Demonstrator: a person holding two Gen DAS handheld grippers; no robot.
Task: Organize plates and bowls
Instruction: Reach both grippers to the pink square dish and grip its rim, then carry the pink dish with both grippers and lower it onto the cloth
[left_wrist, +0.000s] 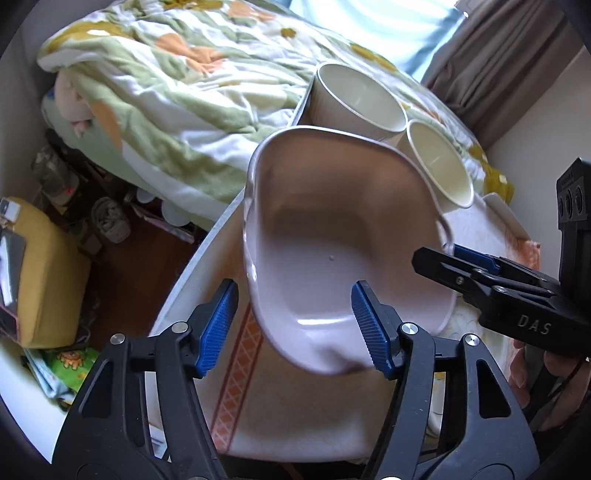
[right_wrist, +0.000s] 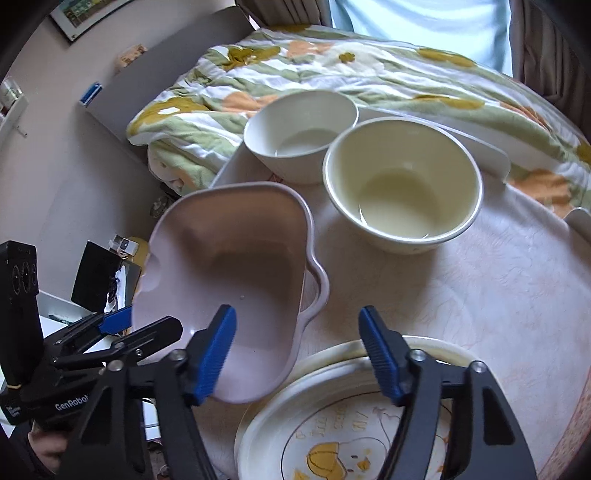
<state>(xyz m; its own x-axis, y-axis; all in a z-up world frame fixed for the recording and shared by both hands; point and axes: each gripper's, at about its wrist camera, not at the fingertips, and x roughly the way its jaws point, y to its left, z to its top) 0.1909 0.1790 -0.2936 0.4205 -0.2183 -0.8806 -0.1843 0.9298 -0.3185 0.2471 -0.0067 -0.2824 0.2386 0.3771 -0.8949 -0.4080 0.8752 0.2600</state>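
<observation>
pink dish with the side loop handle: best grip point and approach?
Take the pink dish by its thin raised rim near the loop handle, coming from above with one finger inside and one outside. It sits tilted and wide, so spanning the whole body looks unworkable.

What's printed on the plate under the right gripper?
The plate is cream with a yellow-orange cartoon figure and faint lettering; the right wrist view shows it best.
</observation>
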